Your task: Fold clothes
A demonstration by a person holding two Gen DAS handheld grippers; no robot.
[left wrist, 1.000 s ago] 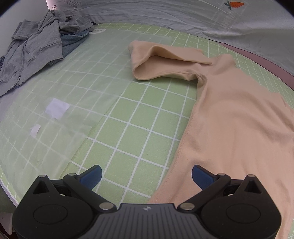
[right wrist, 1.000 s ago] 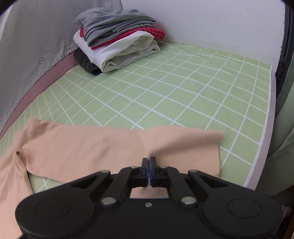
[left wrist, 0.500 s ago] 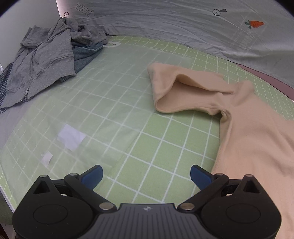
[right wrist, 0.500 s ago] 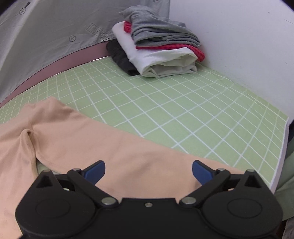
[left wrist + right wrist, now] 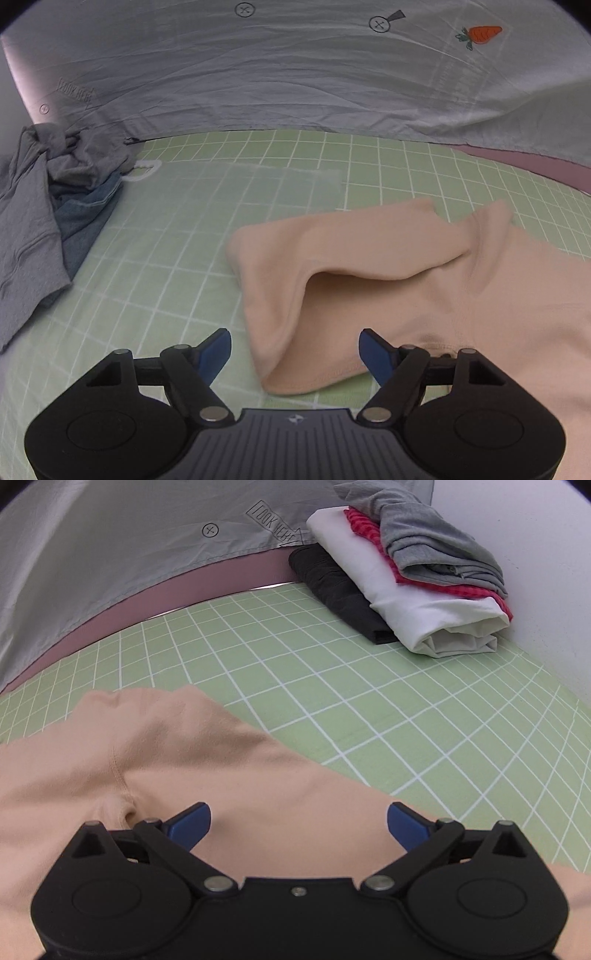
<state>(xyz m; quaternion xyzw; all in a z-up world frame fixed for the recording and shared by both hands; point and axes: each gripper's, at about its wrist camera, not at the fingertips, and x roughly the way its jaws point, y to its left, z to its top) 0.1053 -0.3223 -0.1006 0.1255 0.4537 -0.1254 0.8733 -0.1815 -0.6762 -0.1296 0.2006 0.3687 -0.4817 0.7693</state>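
A green mat [image 5: 177,266] ruled with white grid lines covers the work surface, and behind it hangs a wide grey sheet [image 5: 295,81] printed with small marks and an orange carrot [image 5: 482,34]. Spread across the mat is the peach garment [image 5: 461,295], the piece being folded; it fills the right half of the left wrist view and the lower left of the right wrist view [image 5: 184,760]. Its sleeve [image 5: 295,280] lies doubled over, the cuff opening facing the near edge. At the far right corner of the mat, against the white wall, sits a stack of folded clothes [image 5: 413,579]: black at the bottom, then white, red and grey on top. On the far left of the mat lies a loose heap of unfolded grey and blue clothes [image 5: 44,221]. The left gripper [image 5: 294,347] hovers over the sleeve's cuff with its jaws closing; the cuff lies between the blue pads [image 5: 216,349], which do not press on it. The right gripper [image 5: 298,823] stands over the garment's other sleeve with its jaws wide apart, the cloth lying flat beneath them and not gripped.
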